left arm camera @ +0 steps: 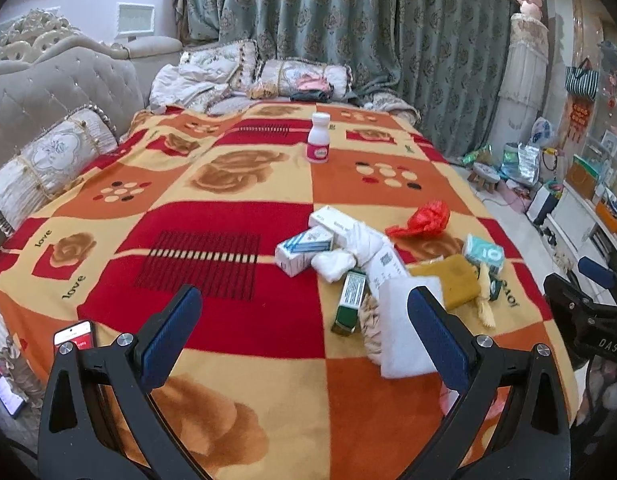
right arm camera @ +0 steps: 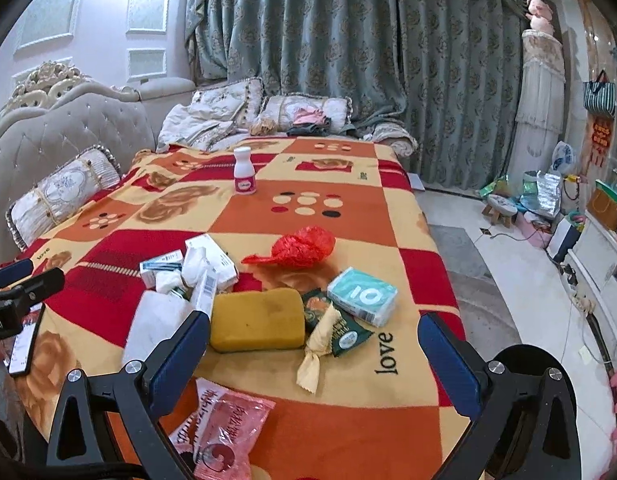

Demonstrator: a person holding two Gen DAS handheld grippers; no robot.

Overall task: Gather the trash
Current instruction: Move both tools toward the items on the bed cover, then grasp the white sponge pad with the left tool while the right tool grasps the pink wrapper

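Observation:
Trash lies in a heap on the patterned blanket (left arm camera: 212, 216): small cartons (left arm camera: 304, 250), white tissues (left arm camera: 340, 258), a green box (left arm camera: 350, 300), a yellow sponge (right arm camera: 257, 319), a red plastic bag (right arm camera: 298, 247), a teal tissue pack (right arm camera: 362, 296), a cream wrapper (right arm camera: 320, 342) and a pink packet (right arm camera: 224, 424). My left gripper (left arm camera: 304, 332) is open above the blanket, left of the heap, holding nothing. My right gripper (right arm camera: 314, 354) is open too, over the wrapper and sponge, its jaws empty.
A white bottle (left arm camera: 319, 139) with a pink label stands upright further back. A phone (left arm camera: 74, 336) lies at the near left edge. Cushions (left arm camera: 48, 160) and a tufted sofa back line the left; curtains hang behind. Bags and a stool (right arm camera: 500, 208) clutter the floor at right.

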